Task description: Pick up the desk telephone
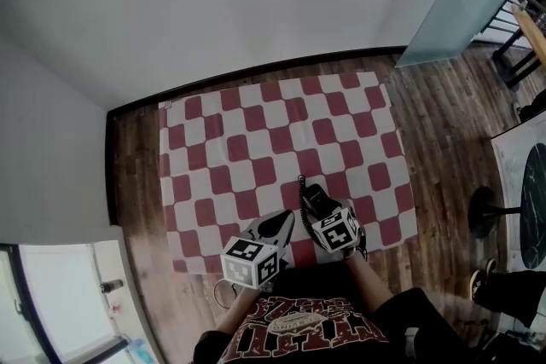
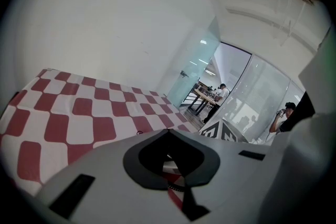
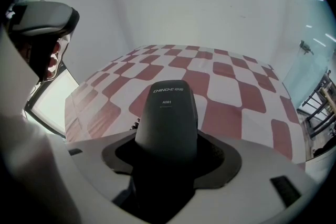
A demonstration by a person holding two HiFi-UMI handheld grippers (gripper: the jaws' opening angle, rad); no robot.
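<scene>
While the right tool [image 1: 322,213] closes on the desk telephone [image 1: 314,199], the left tool [image 1: 280,224] hangs just beside it, to its left, over the near edge of the desk [image 1: 256,132]. A red-and-white checked cloth [image 1: 350,111] covers the whole desk top. The telephone is black and slim and sits close to the near edge, a little right of the middle. Its cord [image 1: 300,186] runs away from it across the cloth.

From the right gripper view, the telephone [image 3: 167,113] stands up out of the dark hollow of the right tool [image 3: 167,150], gripped from both sides, its top end tilted out over the checked cloth [image 3: 231,89]. White print on its face reads CHINO-E and A081. Whether its lower end touches the cloth cannot be made out.

From the left gripper view, the left tool [image 2: 168,136] has its jaws drawn together at the tips and grips nothing. Through its dark hollow only a strip of red and white and a short piece of coiled cord [image 2: 175,184] show. Beyond it the cloth [image 2: 79,113] stretches away towards a white wall [image 2: 121,23], with the marker cube [image 2: 223,131] of the right tool just to the right
</scene>
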